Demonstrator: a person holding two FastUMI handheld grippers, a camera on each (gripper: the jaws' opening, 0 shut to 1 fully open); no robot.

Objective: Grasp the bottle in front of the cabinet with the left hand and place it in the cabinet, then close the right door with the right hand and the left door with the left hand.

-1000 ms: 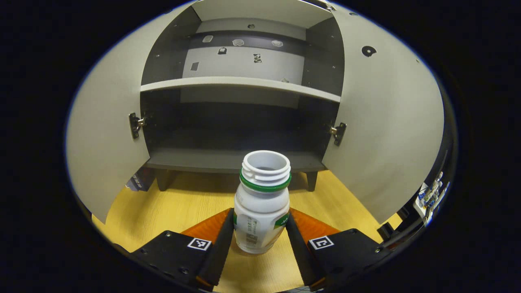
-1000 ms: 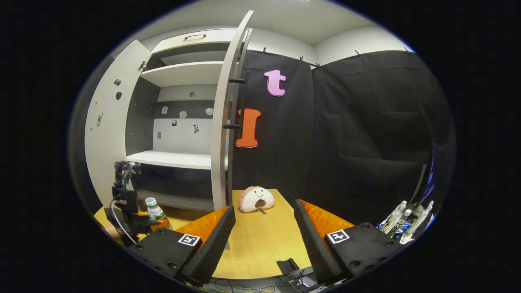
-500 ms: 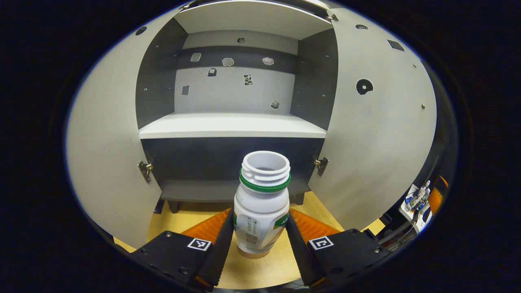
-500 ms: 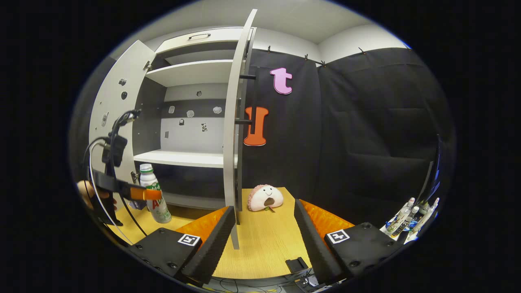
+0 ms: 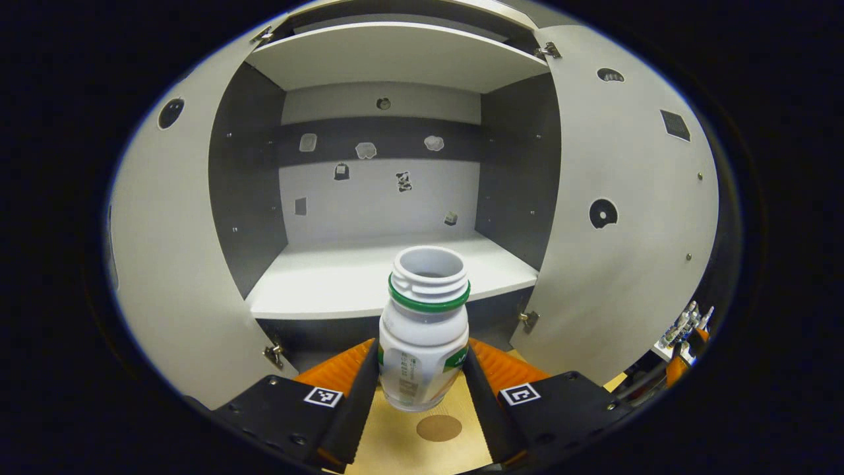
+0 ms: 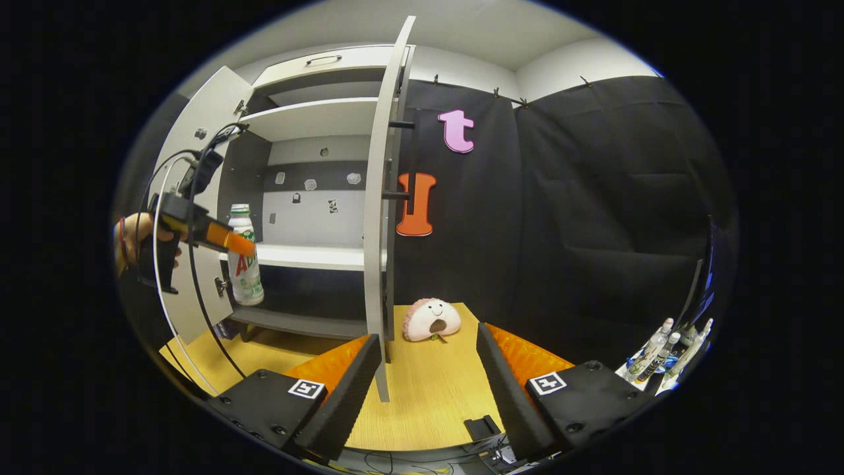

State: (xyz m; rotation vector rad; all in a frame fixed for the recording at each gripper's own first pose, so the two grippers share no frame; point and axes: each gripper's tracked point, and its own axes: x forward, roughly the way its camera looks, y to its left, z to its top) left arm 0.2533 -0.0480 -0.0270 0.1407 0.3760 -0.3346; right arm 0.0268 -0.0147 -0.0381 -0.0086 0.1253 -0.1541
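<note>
Even, bright indoor light; sharp focus; strong fisheye bending at edges.

Glossy plastic bottle point(image 5: 424, 330) — matt laminate cabinet point(image 5: 389, 284), wood-grain table point(image 6: 422, 389) — metal hinges point(image 5: 527, 320).

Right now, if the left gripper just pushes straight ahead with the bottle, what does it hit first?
Probably nothing soon: the left gripper holds the bottle facing the open cabinet, about level with the shelf. The bottle's base may clip the shelf's front edge; otherwise the back wall. Depth unclear.
</note>
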